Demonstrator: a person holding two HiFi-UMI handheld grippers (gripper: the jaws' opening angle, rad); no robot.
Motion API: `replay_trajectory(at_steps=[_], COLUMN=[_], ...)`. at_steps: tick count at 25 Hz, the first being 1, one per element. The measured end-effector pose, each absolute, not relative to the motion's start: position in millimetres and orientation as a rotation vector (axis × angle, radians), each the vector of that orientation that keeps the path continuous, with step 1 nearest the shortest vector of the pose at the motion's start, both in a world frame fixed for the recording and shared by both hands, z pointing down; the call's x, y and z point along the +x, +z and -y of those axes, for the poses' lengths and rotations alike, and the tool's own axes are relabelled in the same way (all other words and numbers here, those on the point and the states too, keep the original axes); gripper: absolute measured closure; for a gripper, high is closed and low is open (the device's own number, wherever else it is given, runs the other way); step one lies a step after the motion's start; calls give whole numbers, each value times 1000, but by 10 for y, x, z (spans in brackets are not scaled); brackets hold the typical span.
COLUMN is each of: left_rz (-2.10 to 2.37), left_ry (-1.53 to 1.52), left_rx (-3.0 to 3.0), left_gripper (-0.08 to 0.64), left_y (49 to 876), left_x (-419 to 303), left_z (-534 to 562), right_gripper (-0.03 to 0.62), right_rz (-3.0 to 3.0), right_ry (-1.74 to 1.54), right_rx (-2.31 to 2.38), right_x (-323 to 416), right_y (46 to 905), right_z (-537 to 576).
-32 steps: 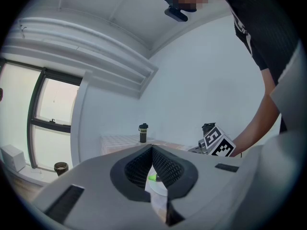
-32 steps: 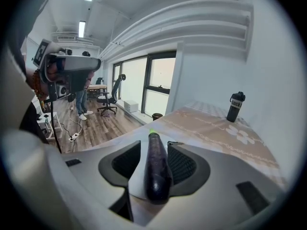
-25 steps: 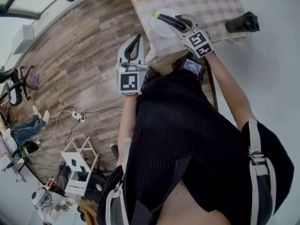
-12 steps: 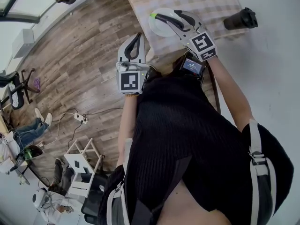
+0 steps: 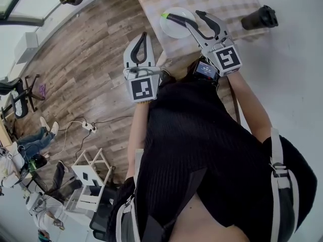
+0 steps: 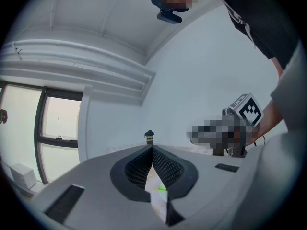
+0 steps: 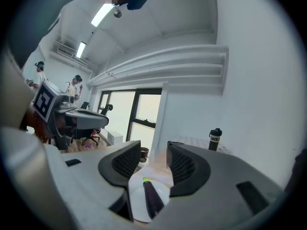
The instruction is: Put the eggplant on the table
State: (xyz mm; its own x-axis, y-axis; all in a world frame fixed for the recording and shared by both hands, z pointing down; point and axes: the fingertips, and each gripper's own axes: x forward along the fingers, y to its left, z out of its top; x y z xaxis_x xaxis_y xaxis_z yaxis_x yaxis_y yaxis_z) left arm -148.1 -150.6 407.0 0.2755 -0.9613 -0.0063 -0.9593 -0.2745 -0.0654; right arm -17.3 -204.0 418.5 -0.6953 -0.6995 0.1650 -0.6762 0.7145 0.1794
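Your head view is evenly bright, with daylight washing the wooden floor [image 5: 86, 59] at ten o'clock and straight lines bowing toward the rim. In your right gripper view, ceiling lights [image 7: 101, 14] glare at eleven o'clock, the window [image 7: 144, 111] at centre blows out, and the corners go black. In your left gripper view, the window [image 6: 60, 123] at nine o'clock overexposes, and the left gripper [image 6: 151, 148] looks soft up close.

This is an office-like workroom. A wood-plank floor [image 5: 86, 59], swivel chairs [image 5: 17, 102], tall windows [image 7: 120, 111], ceiling strip lights [image 7: 101, 14] and a trailing power strip [image 5: 86, 126] show it.
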Motion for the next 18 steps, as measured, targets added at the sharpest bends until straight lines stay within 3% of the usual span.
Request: replay_trajectory(at_steps=[3,8,18], left_rz=[-1846,-1822,-1777], left_ry=[-52,-53,-38], left_rx=[-2471,-2502,-2558], left_gripper=[558,558,558], left_y=[4037,4104,3904], left_x=[-1419,-1297,-1236], left_z=[1501,1483,1292], right_gripper=[428,575,589], right_rz=[2729,2757,2725], right_ry=[-136,-92,-75], right_rx=[1139,1251,1232], right_x=[-69,130,68], right_y=[4145,4137,3974], right_z=[1990,1961,1724])
